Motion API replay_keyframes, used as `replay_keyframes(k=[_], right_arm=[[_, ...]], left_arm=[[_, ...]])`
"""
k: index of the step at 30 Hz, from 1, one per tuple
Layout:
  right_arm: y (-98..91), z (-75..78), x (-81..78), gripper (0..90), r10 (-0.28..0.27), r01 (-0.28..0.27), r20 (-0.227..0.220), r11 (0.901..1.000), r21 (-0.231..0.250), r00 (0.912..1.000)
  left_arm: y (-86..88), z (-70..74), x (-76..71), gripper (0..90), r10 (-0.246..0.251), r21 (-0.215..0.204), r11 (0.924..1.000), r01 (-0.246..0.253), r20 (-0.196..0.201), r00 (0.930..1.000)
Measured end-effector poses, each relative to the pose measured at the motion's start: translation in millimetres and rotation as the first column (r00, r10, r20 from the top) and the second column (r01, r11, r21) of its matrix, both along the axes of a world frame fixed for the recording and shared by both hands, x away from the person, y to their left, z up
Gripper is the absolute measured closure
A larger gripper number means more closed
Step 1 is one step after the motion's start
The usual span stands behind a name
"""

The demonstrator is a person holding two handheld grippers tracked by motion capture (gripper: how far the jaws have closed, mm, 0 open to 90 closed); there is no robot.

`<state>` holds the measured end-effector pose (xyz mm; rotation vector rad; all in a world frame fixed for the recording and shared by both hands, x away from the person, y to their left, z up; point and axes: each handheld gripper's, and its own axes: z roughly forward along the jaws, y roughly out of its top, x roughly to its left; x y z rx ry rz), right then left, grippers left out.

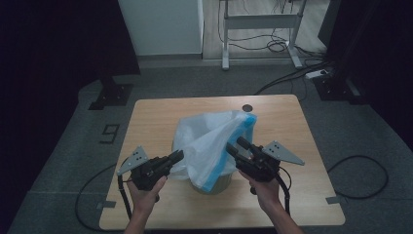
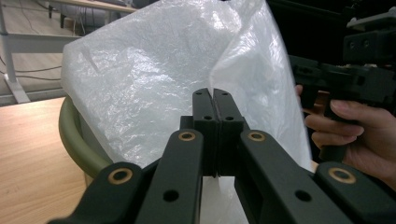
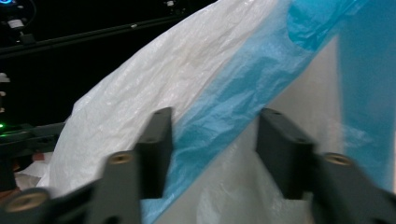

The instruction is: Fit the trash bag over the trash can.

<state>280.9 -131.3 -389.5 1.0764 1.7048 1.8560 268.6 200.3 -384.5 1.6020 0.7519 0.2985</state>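
Item: white plastic bag (image 1: 207, 141) with a blue hem band (image 1: 214, 175), draped over a round olive-green bin (image 1: 214, 185) standing near the middle of the bench (image 1: 160, 112), a little toward your side.

Left tool (image 1: 178, 156): jaws pressed fully together on the bag's film at its near-left side; in the left gripper view the pads (image 2: 214, 112) meet with the white sheet rising behind and around them. Count this as your anchor on the bag. The bin's rim (image 2: 70, 135) curves just left of and below that pinch.

Right tool (image 1: 234, 146): jaws parted, with the blue band (image 3: 233, 107) running slantwise across the gap in the right gripper view. The picture is blurred, and no pad is seen pressing on the film, so treat this side as not yet gripped.

Key relation: the hem lies straight ahead of your right tool, between its jaws, and its long line runs diagonally from low near you to high away from you. Your right hand (image 1: 265, 187) is the nearer one to that edge; your left sits across the bin mouth from it.

Room: bare bench to the left, right and far side of the bin; a small dark round spot (image 1: 247, 107) near the far edge. The near edge lies close behind your hands, so spreading the mouth sideways looks freer than pulling back.
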Motion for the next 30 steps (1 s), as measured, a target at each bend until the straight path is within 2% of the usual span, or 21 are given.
replay_keyframes(k=[2, 4, 10, 12, 18, 20, 22, 24, 27, 30], right_arm=[[0.2, 2.2, -1.8, 70.9, -0.005, 0.006, 0.033, 0.9997, -0.023, 0.9994], [0.4, 5.5, -4.9, 78.3, -0.011, 0.014, 0.072, 0.9987, -0.048, 0.9974], [-3.3, 15.8, -13.4, 88.0, -0.042, 0.054, 0.143, 0.9954, -0.079, 0.9888], [-5.6, 16.9, -14.1, 89.0, -0.053, 0.066, 0.148, 0.9944, -0.083, 0.9876], [-14.5, 13.5, -12.9, 89.2, -0.080, 0.091, 0.125, 0.9927, -0.080, 0.9889], [-15.9, 12.9, -12.5, 89.2, -0.084, 0.094, 0.124, 0.9922, -0.081, 0.9887], [-16.5, 13.7, -12.2, 89.3, -0.080, 0.091, 0.127, 0.9925, -0.083, 0.9887], [-15.1, 15.8, -12.4, 89.2, -0.075, 0.087, 0.136, 0.9920, -0.091, 0.9879], [-12.5, 19.2, -13.5, 89.2, -0.072, 0.089, 0.154, 0.9906, -0.104, 0.9854], [-10.9, 21.5, -14.8, 89.2, -0.069, 0.088, 0.163, 0.9899, -0.111, 0.9843]], left_arm=[[-2.5, -0.5, 1.7, 89.2, -0.005, 0.006, 1.0000, 0.005, -0.003, 1.0000], [-5.6, -0.5, 3.2, 89.2, -0.010, 0.009, 0.9999, 0.010, -0.007, 0.9999], [-18.7, 2.7, 6.4, 89.1, -0.031, 0.028, 0.9991, 0.031, -0.004, 0.9995], [-22.4, 3.1, 7.0, 89.0, -0.034, 0.035, 0.9988, 0.034, -0.001, 0.9994], [-28.1, 2.5, 9.0, 88.9, -0.041, 0.048, 0.9980, 0.041, -0.005, 0.9991], [-29.3, 2.3, 10.0, 87.6, -0.057, 0.062, 0.9964, 0.057, -0.012, 0.9983], [-30.5, 4.4, 8.8, 80.9, -0.057, 0.087, 0.9946, 0.057, -0.003, 0.9984], [-30.3, 8.6, 5.6, 67.6, -0.050, 0.103, 0.9935, 0.048, 0.023, 0.9985], [-27.5, 20.2, -1.0, 52.5, -0.058, 0.123, 0.9911, 0.051, 0.055, 0.9968], [-24.3, 31.1, -5.9, 44.4, -0.060, 0.118, 0.9917, 0.051, 0.077, 0.9952]])
